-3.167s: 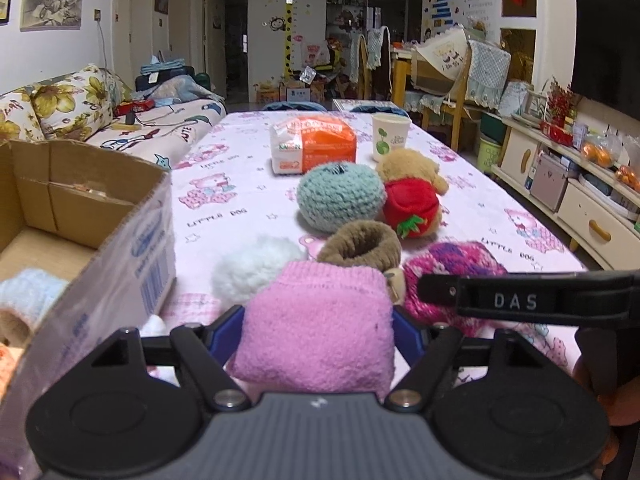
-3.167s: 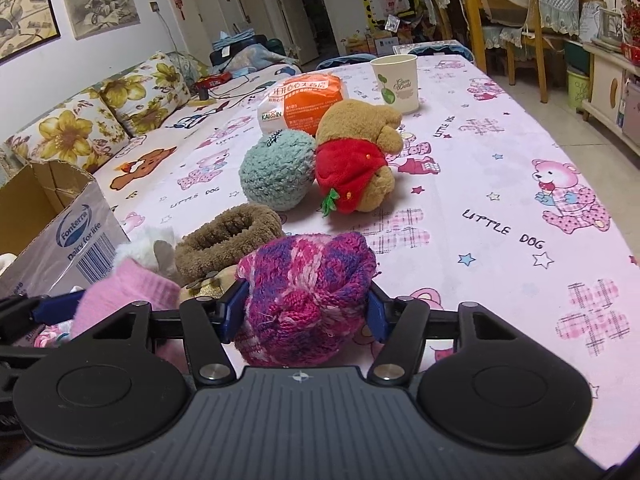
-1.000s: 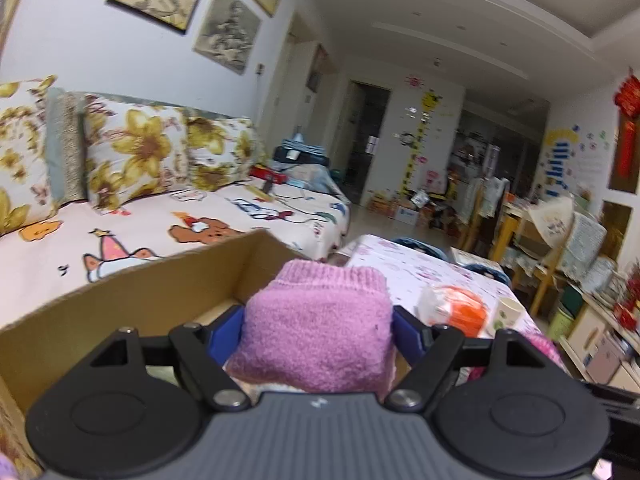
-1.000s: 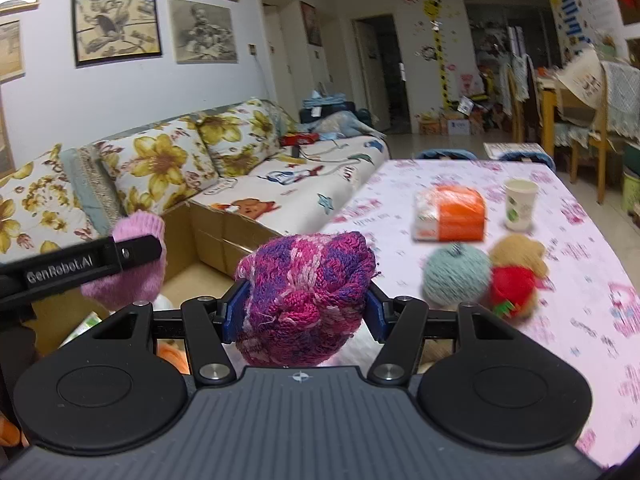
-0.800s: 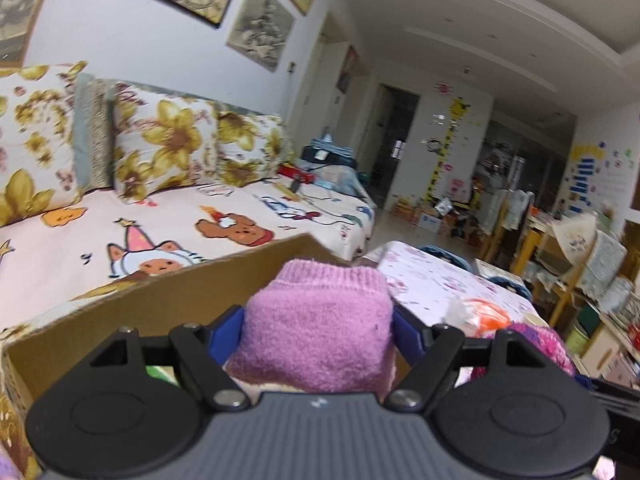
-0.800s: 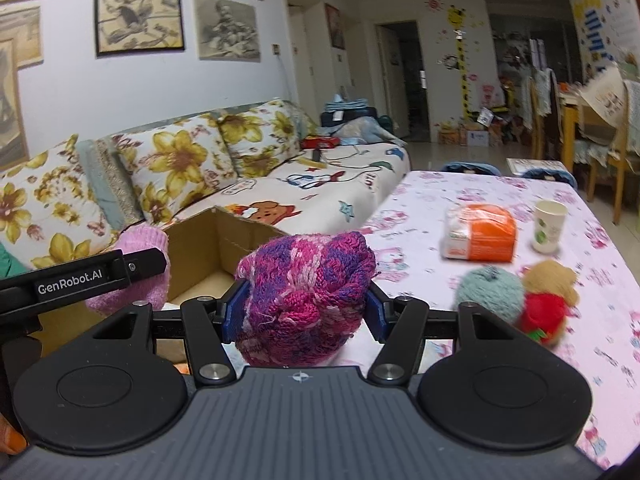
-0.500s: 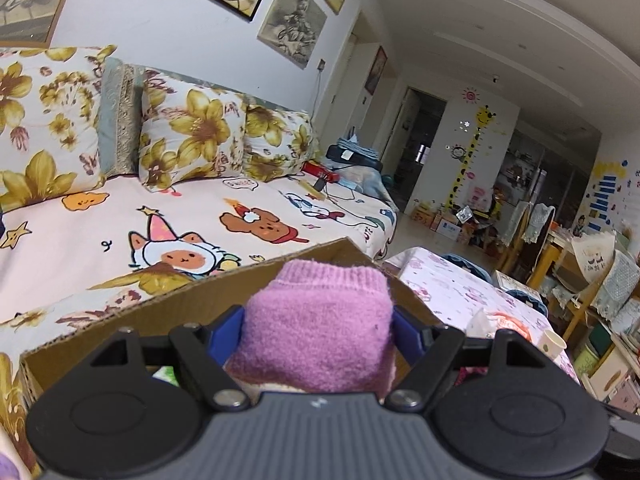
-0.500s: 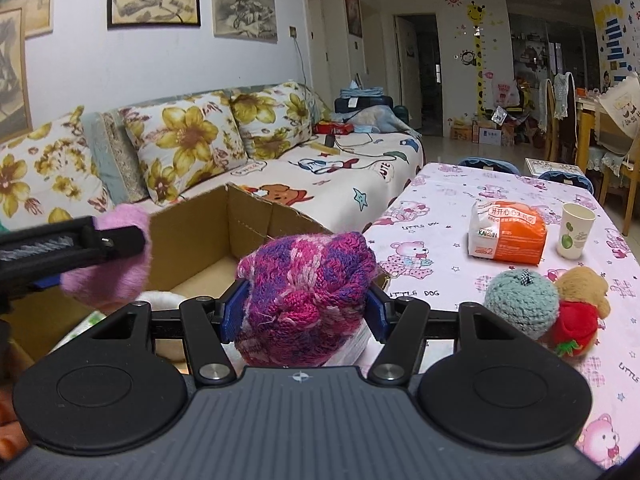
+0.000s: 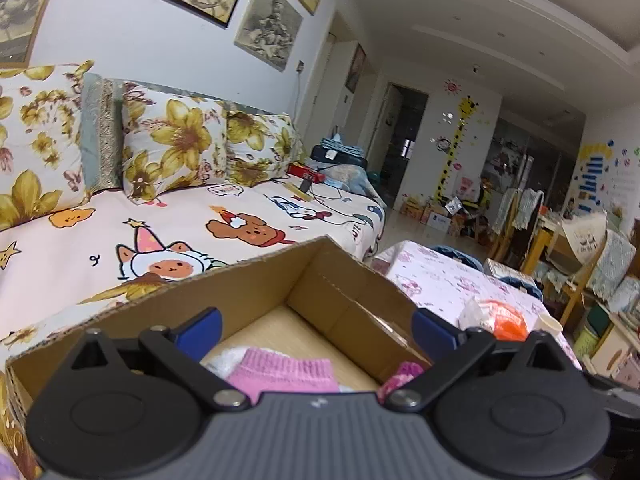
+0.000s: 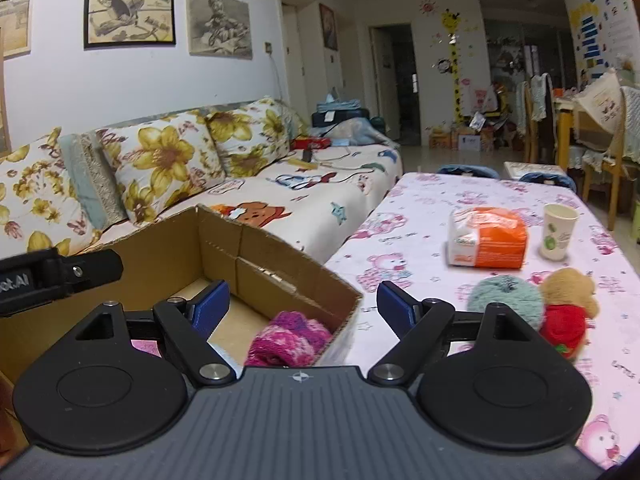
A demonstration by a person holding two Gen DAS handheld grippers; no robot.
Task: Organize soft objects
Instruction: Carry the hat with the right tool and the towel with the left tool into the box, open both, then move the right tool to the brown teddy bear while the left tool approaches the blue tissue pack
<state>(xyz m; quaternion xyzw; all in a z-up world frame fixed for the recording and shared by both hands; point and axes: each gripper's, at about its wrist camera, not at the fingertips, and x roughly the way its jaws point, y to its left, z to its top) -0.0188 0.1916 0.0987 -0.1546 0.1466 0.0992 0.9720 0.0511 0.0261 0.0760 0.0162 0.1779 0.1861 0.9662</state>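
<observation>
Taking the cardboard box (image 9: 240, 300) as the landmark: the sofa (image 9: 120, 216) with its yellow-flowered cushions lies beyond the box's far wall, and the table (image 10: 400, 216) in its pink bear-print cloth spreads to the box's right.

The left gripper (image 9: 316, 326) hangs over the open top of the box, its blue-padded fingers (image 9: 198, 326) spread wide with nothing between them. Below it, on the box floor, lies the pink sock (image 9: 286, 372). Its ribbed cuff edge faces the far wall of the box, and its long axis runs from the camera toward that wall; the near end is hidden under the gripper body. A pale white soft thing (image 9: 224, 358) touches the sock's left side. To the sock's right, against the box's right wall, shows a scrap of the magenta knit piece (image 9: 402, 374).

The right gripper (image 10: 303, 304) hangs above the box's right front corner, also released, fingers (image 10: 396, 306) apart and empty. The knit piece (image 10: 290, 338) sits inside that corner in the right wrist view, a rounded bundle of magenta and purple yarn pressed against the cardboard wall; no clear long axis can be read from it. A corner of the pink sock (image 10: 144, 347) peeks out left of it.

On the table, well right of the box, rest a teal yarn ball (image 10: 505, 298) touching a brown plush bear in red (image 10: 568, 304). Farther back stand an orange tissue pack (image 10: 488, 238) and a paper cup (image 10: 559, 232).
</observation>
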